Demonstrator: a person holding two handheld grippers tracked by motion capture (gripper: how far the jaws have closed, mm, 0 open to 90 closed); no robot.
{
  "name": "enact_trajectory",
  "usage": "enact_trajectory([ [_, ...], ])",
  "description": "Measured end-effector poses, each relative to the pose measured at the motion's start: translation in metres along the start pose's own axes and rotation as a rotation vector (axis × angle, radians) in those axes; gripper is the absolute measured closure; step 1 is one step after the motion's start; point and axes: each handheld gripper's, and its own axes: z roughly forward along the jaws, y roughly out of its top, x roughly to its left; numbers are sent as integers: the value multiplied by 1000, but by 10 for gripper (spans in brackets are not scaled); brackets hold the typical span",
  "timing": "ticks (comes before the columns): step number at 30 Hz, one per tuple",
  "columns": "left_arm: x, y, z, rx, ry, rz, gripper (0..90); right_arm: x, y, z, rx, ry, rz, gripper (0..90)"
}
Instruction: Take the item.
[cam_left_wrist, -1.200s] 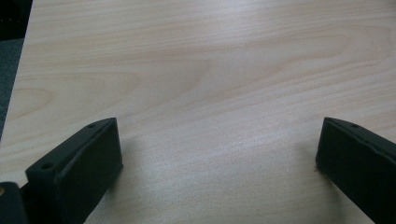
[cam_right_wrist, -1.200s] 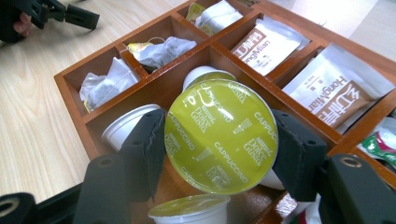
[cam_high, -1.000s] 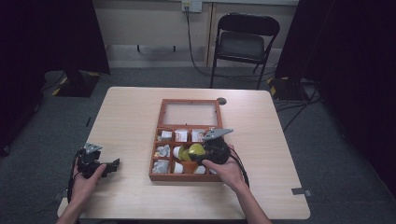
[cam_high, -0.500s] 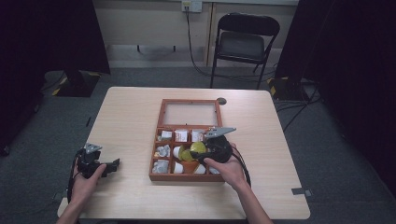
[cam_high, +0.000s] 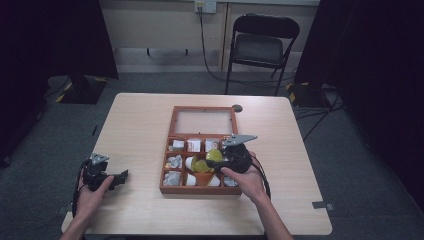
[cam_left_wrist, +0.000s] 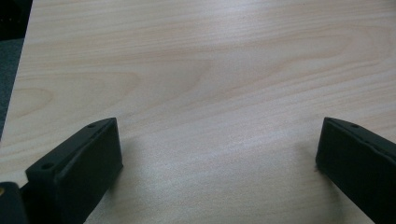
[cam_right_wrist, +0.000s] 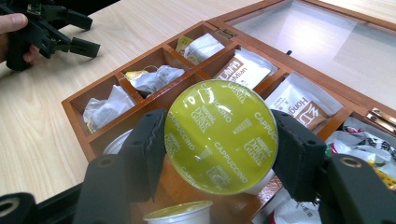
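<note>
A green-lidded coffee capsule (cam_right_wrist: 219, 135) is clamped between the jaws of the right tongs (cam_right_wrist: 219, 140), held just above the wooden box (cam_high: 170, 165) at mid-desk. Sorting is judged under way; a free compartment must be chosen next. The left tongs (cam_left_wrist: 219, 154) rest wide open and empty near the desk's front left corner.

— What stood beyond the table (cam_high: 150, 120)?

— A black folding chair (cam_high: 262, 45) on grey carpet (cam_high: 150, 82), against a pale wall (cam_high: 160, 22). A cable (cam_high: 207, 50) hung from a wall outlet (cam_high: 205, 5).

— And the sides?

— Dark curtains (cam_high: 365, 75) hung left and right. Light fell evenly on the pale wood tabletop, and the corners lay in shadow.
</note>
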Motion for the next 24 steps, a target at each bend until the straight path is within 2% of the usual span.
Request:
enact_trajectory([
  [24,0,0,0,0,0,0,0,-15,-1,-17,-39,-40,40,403],
])
